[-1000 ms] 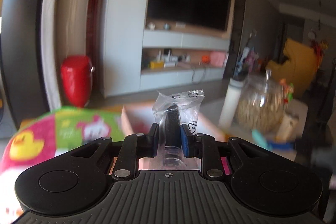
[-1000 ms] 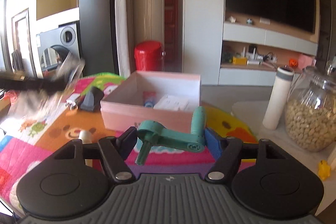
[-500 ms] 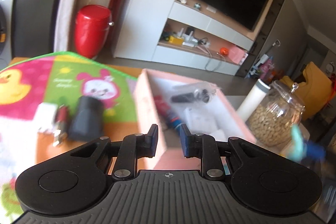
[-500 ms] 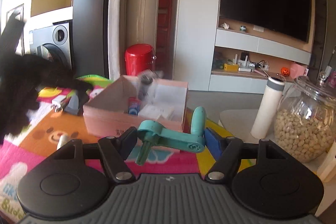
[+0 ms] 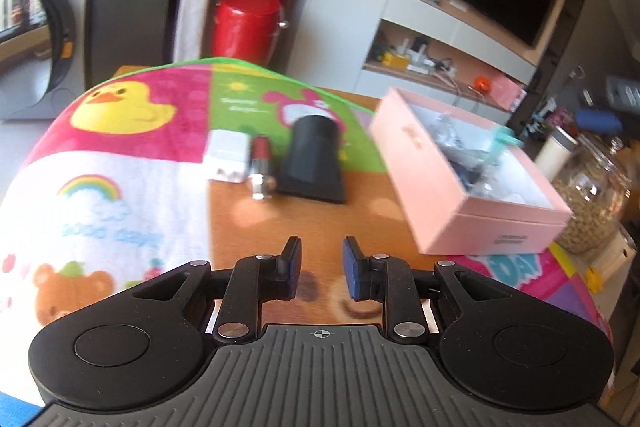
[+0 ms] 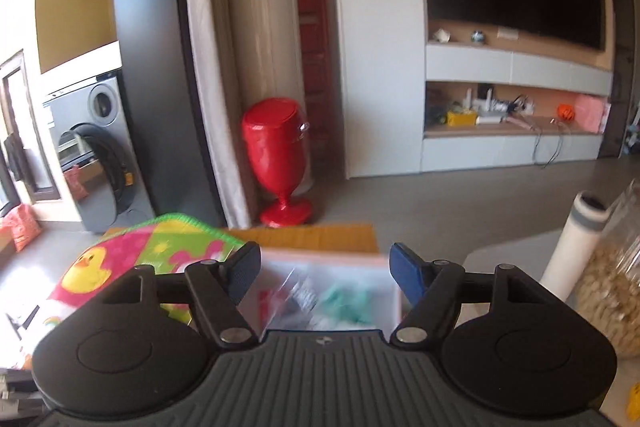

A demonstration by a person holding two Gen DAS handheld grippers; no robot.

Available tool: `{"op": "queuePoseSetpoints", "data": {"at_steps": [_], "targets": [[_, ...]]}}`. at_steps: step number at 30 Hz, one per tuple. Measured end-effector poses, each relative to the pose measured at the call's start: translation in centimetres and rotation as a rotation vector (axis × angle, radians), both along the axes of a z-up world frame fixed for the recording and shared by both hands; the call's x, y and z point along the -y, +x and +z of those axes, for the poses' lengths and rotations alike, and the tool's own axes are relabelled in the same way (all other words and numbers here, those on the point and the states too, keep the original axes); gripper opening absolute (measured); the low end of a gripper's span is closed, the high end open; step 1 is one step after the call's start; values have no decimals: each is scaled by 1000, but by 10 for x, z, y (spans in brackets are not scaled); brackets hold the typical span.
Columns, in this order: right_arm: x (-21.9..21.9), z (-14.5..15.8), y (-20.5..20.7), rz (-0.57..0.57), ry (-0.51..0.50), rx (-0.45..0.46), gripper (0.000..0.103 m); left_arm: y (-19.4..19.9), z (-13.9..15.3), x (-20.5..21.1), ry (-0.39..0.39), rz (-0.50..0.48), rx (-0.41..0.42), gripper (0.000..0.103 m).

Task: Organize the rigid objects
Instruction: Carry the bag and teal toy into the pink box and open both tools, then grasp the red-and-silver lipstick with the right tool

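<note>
Over a cartoon-print mat (image 5: 120, 163), my left gripper (image 5: 320, 263) hangs with fingers narrowly parted and empty; my right gripper (image 6: 324, 271) is spreading above the pink box (image 5: 460, 183), where the teal part (image 6: 348, 301) lies loose, with black nozzle (image 5: 314, 159), white adapter (image 5: 228, 155) and red tube (image 5: 260, 163) outside on the mat

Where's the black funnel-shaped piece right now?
In the left wrist view, the black funnel-shaped piece lies on the mat, centre frame, between the red cylinder and the pink box.
</note>
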State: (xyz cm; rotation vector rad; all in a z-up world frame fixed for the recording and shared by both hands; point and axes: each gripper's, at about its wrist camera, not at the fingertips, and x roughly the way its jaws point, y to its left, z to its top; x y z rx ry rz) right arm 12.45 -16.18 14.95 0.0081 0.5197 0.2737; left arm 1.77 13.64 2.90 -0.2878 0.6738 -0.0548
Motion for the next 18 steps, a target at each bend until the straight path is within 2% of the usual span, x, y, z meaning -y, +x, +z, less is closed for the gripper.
{"op": "queuePoseSetpoints", "data": {"at_steps": [8,13,16,18], "targets": [[-50,-86,-78,204,-210,-62,73,22,0,-32,-66,125,25,25],[-66,-109,-111,291,-179,-88,73,53,11,-46,-134,150,77,25],[-71,-120,-123,298,-167,-60,73,82,11,-49,-176,140,70,25],[-72,-125,-127,291,-172,-40,73,98,10,-51,-162,166,58,25]]}}
